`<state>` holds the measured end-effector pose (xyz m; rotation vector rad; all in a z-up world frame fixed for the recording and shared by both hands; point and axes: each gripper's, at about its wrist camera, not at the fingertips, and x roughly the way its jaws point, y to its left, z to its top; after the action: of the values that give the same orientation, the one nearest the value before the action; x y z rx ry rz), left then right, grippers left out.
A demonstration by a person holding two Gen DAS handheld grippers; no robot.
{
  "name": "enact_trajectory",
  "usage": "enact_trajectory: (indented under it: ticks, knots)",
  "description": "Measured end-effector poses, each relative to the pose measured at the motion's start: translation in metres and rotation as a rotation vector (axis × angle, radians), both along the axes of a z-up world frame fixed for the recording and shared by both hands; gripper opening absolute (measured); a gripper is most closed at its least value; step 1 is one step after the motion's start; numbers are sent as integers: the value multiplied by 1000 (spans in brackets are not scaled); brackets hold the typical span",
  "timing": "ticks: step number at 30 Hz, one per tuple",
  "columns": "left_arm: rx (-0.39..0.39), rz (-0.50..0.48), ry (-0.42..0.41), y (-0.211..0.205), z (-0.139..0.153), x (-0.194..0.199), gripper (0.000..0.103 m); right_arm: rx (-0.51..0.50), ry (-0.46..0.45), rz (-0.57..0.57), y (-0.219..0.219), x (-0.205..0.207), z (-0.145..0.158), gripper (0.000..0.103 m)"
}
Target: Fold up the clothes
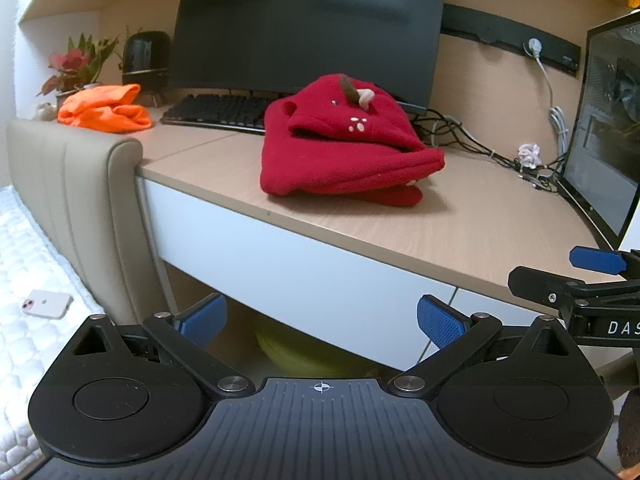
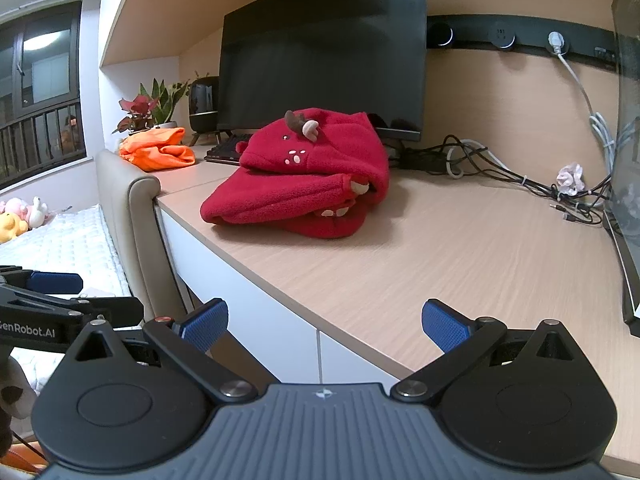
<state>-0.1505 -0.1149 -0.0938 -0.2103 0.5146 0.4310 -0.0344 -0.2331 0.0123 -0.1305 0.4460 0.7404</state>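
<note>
A red fleece hooded garment (image 1: 344,148) (image 2: 304,176) with small antlers lies folded in a bundle on the wooden desk (image 1: 472,224) (image 2: 460,256). An orange garment (image 1: 106,110) (image 2: 158,150) sits crumpled at the desk's far left corner. My left gripper (image 1: 320,322) hangs open below and in front of the desk edge, holding nothing. My right gripper (image 2: 324,326) stands open over the desk's front edge, well short of the red garment, also with nothing in it. Each gripper shows at the side of the other's view.
A large monitor (image 1: 308,28) and a keyboard (image 1: 220,114) stand behind the red garment. Tangled cables (image 2: 500,164) run along the back right, beside a second screen (image 1: 608,128). A padded headboard (image 1: 76,208), a bed with a phone (image 1: 46,304), and potted plants (image 2: 152,108) lie left.
</note>
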Motion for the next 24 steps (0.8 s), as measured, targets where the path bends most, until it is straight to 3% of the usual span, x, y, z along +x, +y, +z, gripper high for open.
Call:
enact_trajectory:
  ticks: [24]
  knots:
    - [-2,-2,16,-2,-2,0,103,-7,26,-19,-1,3,-5,103]
